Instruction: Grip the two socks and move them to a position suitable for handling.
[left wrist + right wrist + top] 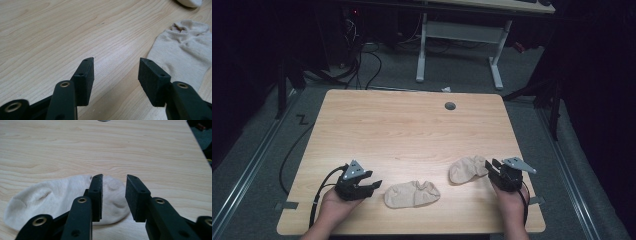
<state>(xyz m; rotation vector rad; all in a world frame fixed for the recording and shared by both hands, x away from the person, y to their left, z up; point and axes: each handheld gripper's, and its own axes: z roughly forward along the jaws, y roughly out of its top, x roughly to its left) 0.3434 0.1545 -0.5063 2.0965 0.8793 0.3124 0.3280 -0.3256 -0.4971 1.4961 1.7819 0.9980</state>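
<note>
Two beige ankle socks lie flat near the front of the wooden table (412,130). One sock (412,194) (185,50) rests at front centre, just right of my left gripper (371,186) (116,71), which is open with bare wood between its jaws. The other sock (467,169) (50,195) lies to the right; a bit of it shows at the top of the left gripper view (188,2). My right gripper (490,167) (113,195) is open at this sock's right end, the left jaw over the fabric, nothing clamped.
A grey cable grommet (450,106) (103,120) sits in the table's far right area. Behind the table stands a white desk frame (459,45), with cables on the floor (362,65). The table's right edge is close to my right hand (512,205).
</note>
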